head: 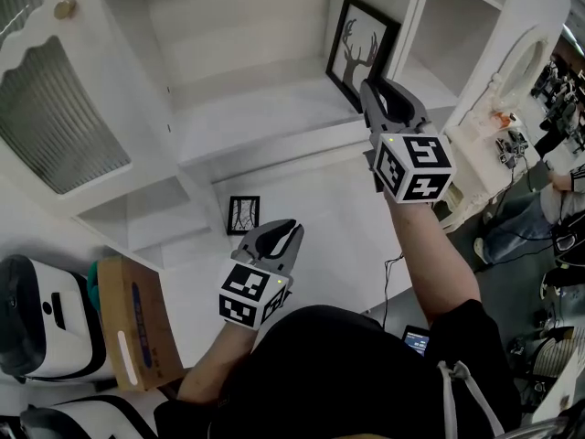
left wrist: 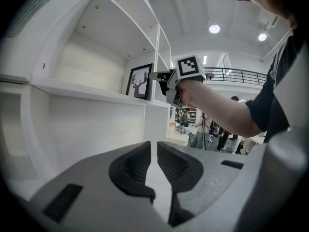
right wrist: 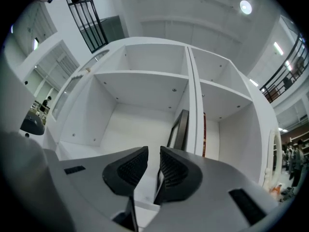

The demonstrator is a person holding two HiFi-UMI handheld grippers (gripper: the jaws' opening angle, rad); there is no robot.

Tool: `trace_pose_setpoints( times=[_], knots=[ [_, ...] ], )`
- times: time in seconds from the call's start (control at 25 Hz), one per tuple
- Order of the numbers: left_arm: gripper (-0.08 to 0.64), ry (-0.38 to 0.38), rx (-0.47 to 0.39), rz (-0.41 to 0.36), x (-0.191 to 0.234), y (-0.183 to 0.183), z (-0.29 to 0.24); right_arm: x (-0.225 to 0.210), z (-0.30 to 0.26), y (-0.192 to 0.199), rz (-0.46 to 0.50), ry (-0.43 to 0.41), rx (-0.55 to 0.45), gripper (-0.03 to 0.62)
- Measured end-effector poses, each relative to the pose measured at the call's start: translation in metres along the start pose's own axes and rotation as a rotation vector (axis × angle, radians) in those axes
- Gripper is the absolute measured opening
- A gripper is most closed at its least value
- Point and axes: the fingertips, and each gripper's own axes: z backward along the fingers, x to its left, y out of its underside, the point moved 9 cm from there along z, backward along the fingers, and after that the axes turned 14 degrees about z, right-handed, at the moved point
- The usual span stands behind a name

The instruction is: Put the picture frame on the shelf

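Picture frame (head: 360, 51) upright on shelf (head: 247, 110) — left gripper (left wrist: 154, 149), right gripper (right wrist: 154, 153): fingers (right wrist: 128, 171) slightly apart, empty.

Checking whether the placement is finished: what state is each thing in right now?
Deer frame: standing upright on the shelf, against its right wall.
Small frame: lying flat on the lower ledge.
Right gripper: jaws slightly apart, empty, close to the deer frame.
Left gripper: jaws slightly apart, empty.
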Motion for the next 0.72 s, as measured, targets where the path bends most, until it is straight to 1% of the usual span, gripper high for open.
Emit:
trace_pose_setpoints(
  times=[0.08, 0.16, 0.32, 0.48, 0.64, 0.72],
  knots=[
    [0.044, -0.009, -0.009, -0.006, -0.001, -0.001, 0.004, 0.003, 0.008, -0.013, 0.007, -0.03, -0.05, 0.088],
    [0.044, -0.026, -0.025, -0.008, -0.001, -0.003, 0.013, 0.009, 0.019, -0.026, -0.009, -0.083, -0.112, 0.087],
    [0.044, -0.075, -0.06, -0.007, -0.001, -0.005, 0.035, 0.025, 0.045, -0.039, -0.064, -0.251, -0.22, 0.086],
    [0.044, -0.117, -0.097, -0.004, -0.005, -0.007, 0.05, 0.046, 0.068, -0.031, -0.08, -0.381, -0.233, 0.081],
    [0.044, -0.151, -0.106, -0.004, -0.013, -0.005, 0.059, 0.068, 0.092, -0.015, -0.184, -0.569, -0.249, 0.077],
    [0.044, -0.159, -0.108, -0.008, -0.017, -0.003, 0.063, 0.081, 0.104, -0.004, -0.208, -0.655, -0.253, 0.074]
  ],
)
